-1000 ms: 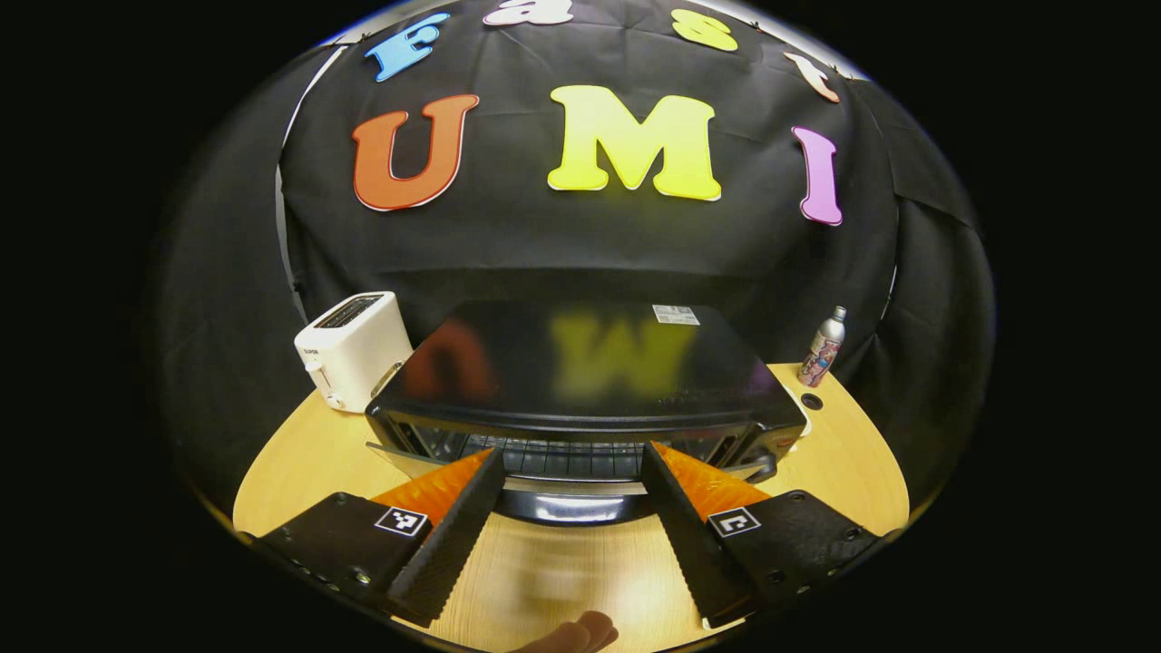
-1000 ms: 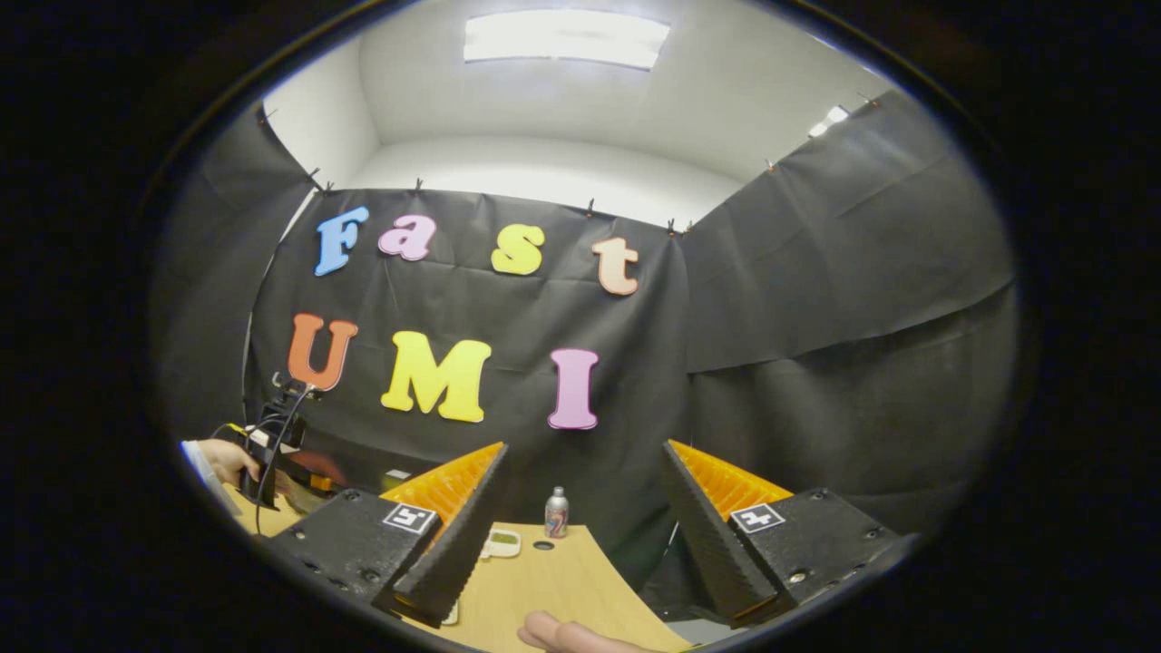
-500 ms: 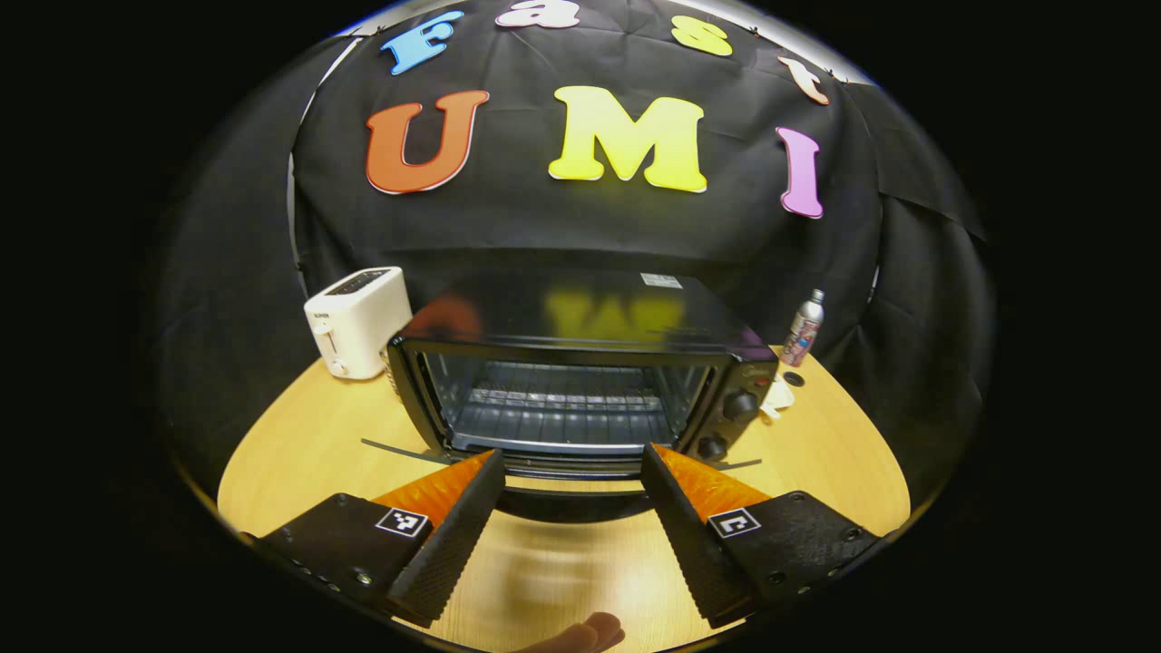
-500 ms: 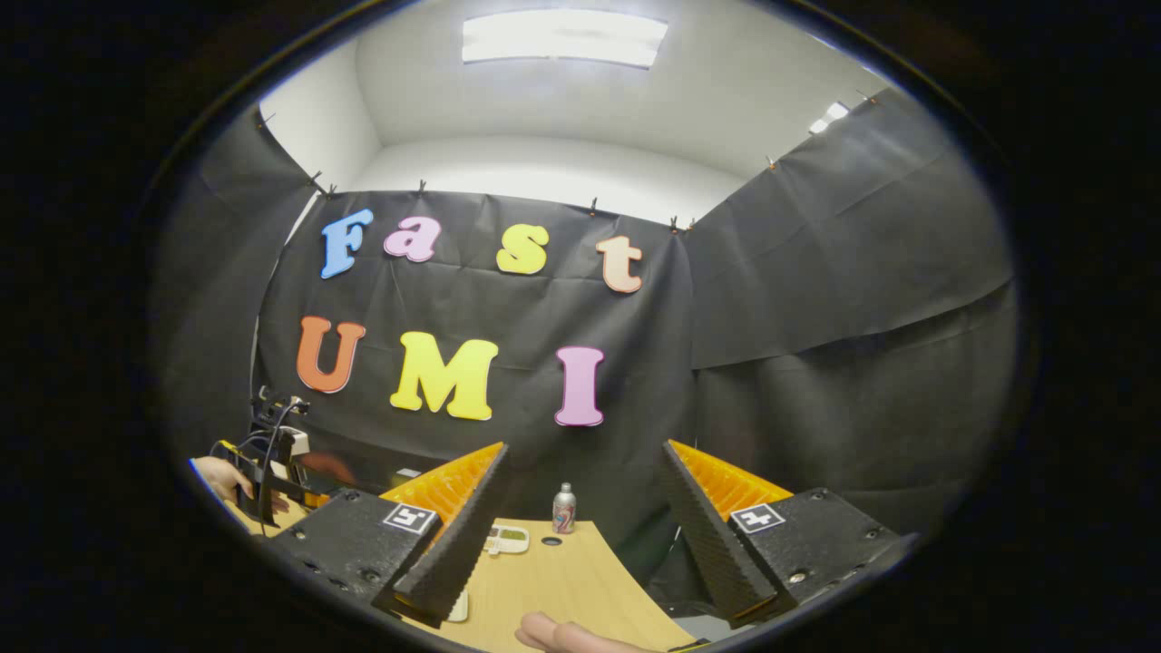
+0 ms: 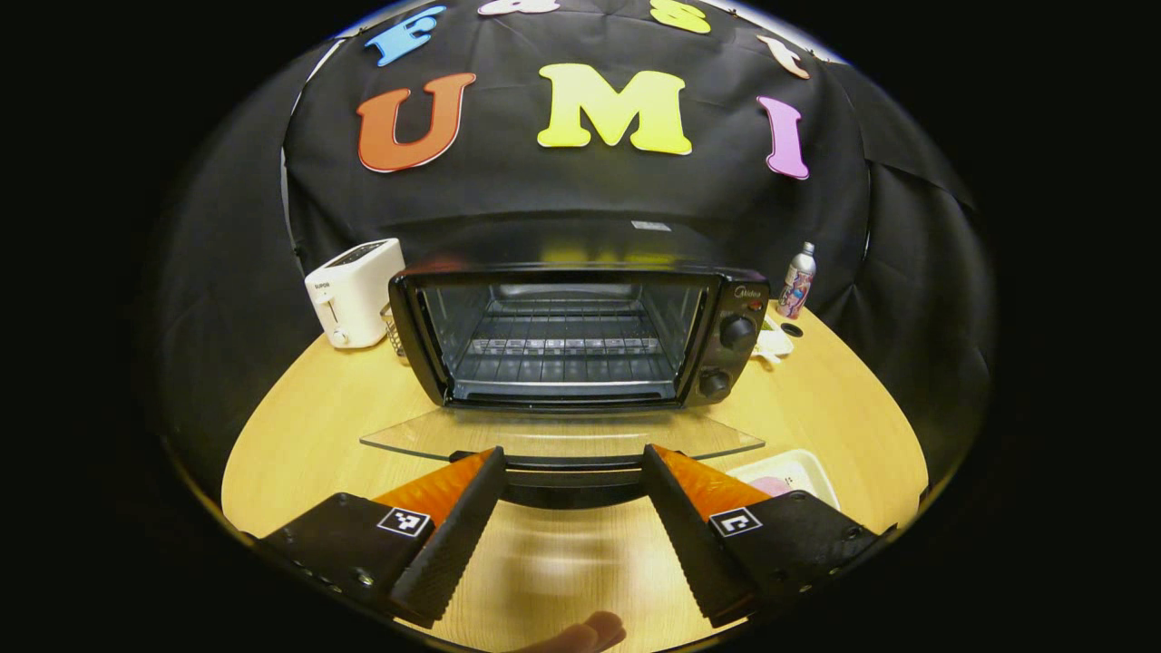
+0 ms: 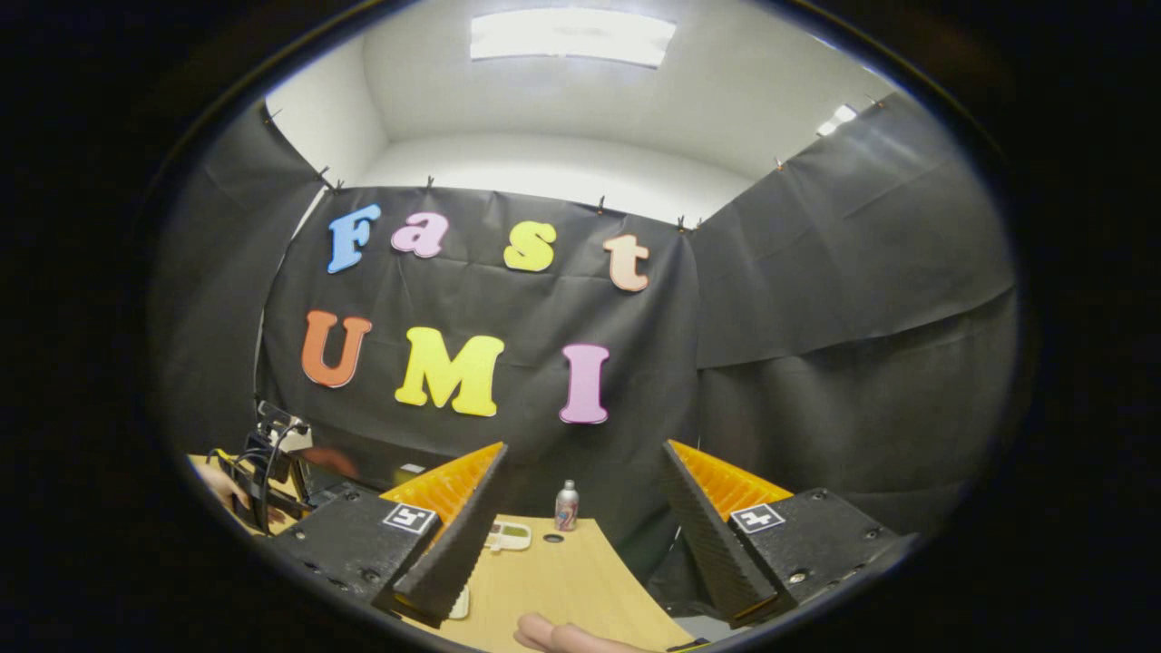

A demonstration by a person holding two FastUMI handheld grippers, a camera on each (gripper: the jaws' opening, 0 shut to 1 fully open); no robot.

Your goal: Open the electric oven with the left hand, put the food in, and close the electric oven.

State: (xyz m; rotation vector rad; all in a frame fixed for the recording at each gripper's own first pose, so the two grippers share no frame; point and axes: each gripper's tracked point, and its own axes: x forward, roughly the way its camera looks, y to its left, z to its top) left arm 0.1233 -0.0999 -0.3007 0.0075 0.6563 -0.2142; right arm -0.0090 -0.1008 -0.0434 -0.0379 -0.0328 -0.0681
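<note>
Oven (image 5: pixel 580 336) door (image 5: pixel 562 435) lies flat open before me, handle between my left gripper (image 5: pixel 573 472) fingers, which are spread, not pinching. Food tray (image 5: pixel 787 473) waits right of the door; my right gripper (image 6: pixel 580 490), also spread, carries nothing.

Black screwed tongs (image 5: pixel 573 472), square markers

No legible text on objects

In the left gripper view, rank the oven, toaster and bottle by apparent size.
1. Electric oven, clearly largest, its door open.
2. White toaster.
3. Bottle, smallest; it stands farther back than the toaster, so some of that gap may be distance.
</note>
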